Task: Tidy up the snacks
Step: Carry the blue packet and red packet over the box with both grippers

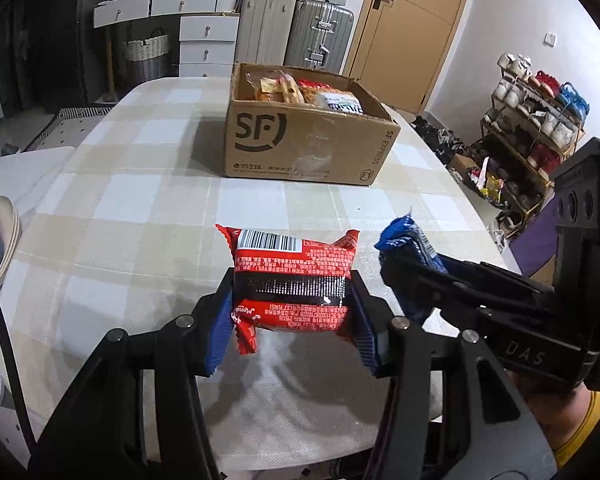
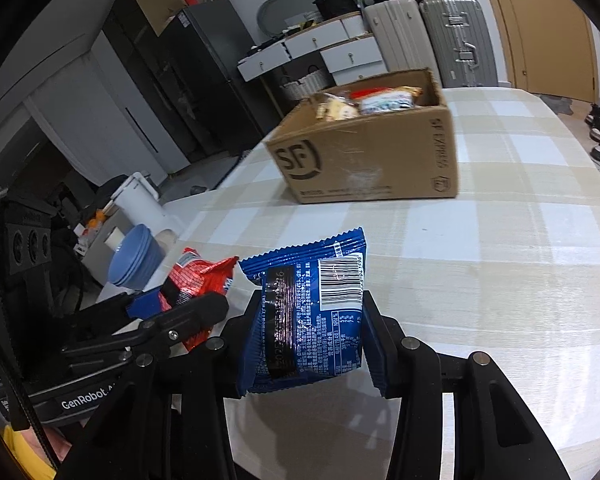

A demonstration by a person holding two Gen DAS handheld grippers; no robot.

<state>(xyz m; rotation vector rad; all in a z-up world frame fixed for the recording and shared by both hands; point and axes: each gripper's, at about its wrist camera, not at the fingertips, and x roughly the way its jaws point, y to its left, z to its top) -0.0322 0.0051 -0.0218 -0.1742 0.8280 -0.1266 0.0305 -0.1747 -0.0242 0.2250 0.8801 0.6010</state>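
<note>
Clamped between the left gripper's (image 1: 292, 312) pads, a red plastic snack packet (image 1: 292, 276) is held above the checked tablecloth (image 1: 140, 208); a blue foil snack packet (image 2: 308, 316) is pinched by the right gripper (image 2: 312, 340), with the open cardboard box (image 1: 304, 144) of snacks beyond.

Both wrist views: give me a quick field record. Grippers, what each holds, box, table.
left gripper: shut on red snack pack, held above the table
right gripper: shut on blue snack pack, held above the table
cardboard box: open top, stands on the far part of the table, beyond both grippers
box contents: several snack packs already inside
table: covered with a checked cloth
packs still to place: the red and the blue, neither in the box yet
</note>
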